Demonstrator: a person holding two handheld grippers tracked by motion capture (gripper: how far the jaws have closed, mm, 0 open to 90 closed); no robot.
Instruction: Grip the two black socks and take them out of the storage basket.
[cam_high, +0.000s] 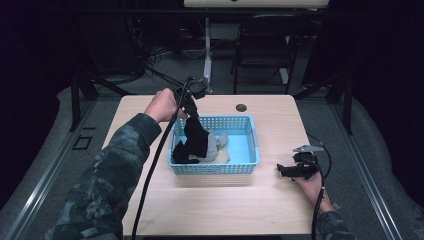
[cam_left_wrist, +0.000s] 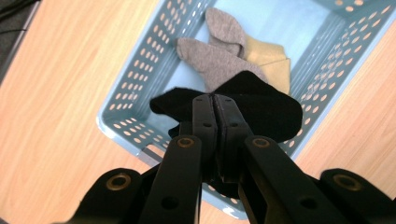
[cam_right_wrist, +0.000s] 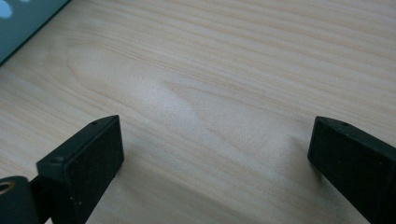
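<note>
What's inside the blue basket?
The blue basket holds a grey sock and a yellow cloth. The left claw is shut on a black sock hanging above them, which covers part of the basket floor and whatever lies there.

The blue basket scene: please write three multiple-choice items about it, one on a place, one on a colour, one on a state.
1. Where does the right claw rest?
A. on the table, right of the blue basket
B. inside the basket
C. on the chair

2. What colour is the sock in the left claw?
A. grey
B. black
C. yellow

3. How do the jaws of the right claw stand?
A. shut on a sock
B. shut on nothing
C. open, nothing between them

Answers: 1 A, it lies on the table beside the blue basket. 2 B, the black sock hangs from it above the grey socks. 3 C, the right gripper view shows bare wood between them.
</note>
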